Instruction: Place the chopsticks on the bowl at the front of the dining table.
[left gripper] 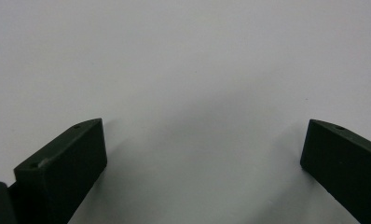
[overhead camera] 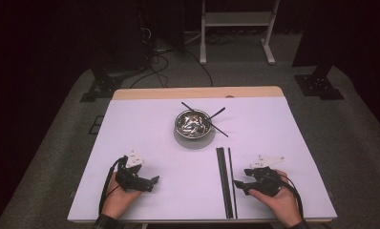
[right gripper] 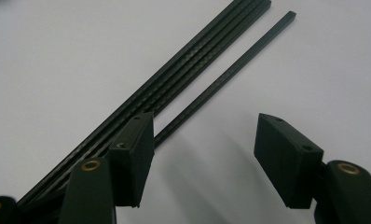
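Probably the right gripper, jaws wide and empty, catches the bundled chopsticks instead of the single chopstick; left gripper also gapes

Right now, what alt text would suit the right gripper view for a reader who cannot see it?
An open claw hangs just above a white table, its jaws either side of a single black chopstick. A bundle of black chopsticks lies just beside it, running the same way.

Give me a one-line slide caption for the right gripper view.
Open right gripper approaching a single black chopstick lying beside bundled black chopsticks on the white table.
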